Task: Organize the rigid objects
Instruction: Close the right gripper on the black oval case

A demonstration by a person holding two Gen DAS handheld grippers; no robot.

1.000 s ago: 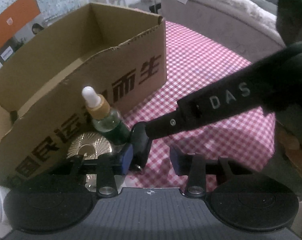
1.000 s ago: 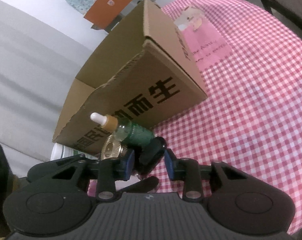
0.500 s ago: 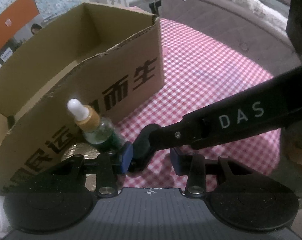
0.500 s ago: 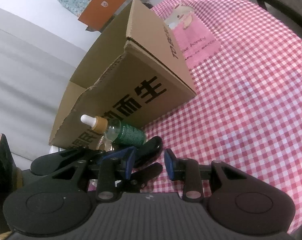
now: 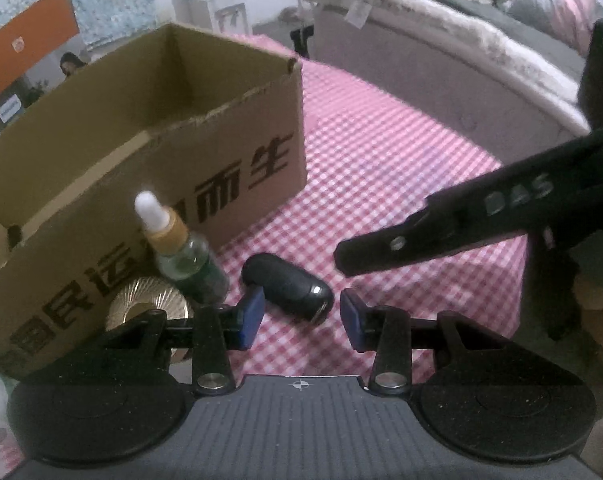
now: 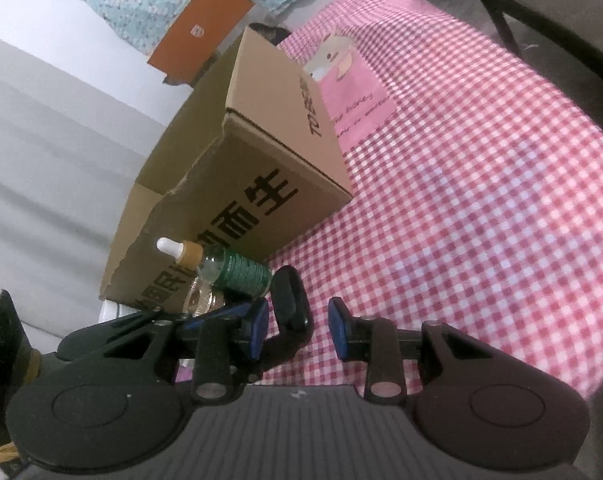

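The left gripper (image 5: 301,318) is low over the table, its two blue-padded fingers spread apart with nothing clamped between them. Lying flat in the gap, just ahead of the pads, is one black car key fob (image 5: 287,286), its silver-tipped end toward the camera; it rests on the pink-and-white checked tablecloth (image 5: 381,184) and appears not to touch either pad. The right gripper (image 6: 298,328) is also spread apart and empty; seen from its own camera, the same fob lies close to its left pad. From the left camera, one black finger (image 5: 441,228) of the right gripper reaches in from the right side, above the cloth and clear of the fob. Just left of the fob stands one small green glass dropper bottle (image 5: 185,256), with a white rubber bulb and a tan collar. Beside the bottle's base lies one gold ridged round disc (image 5: 145,300), partly hidden by the left gripper's body. Behind these three items stands one open cardboard box (image 5: 149,152), printed with large dark characters on its front wall; the bottle is just in front of that wall. One pink illustrated card (image 6: 353,100) lies flat on the cloth beyond the box. A grey upholstered bed edge (image 5: 441,76) runs behind the table.
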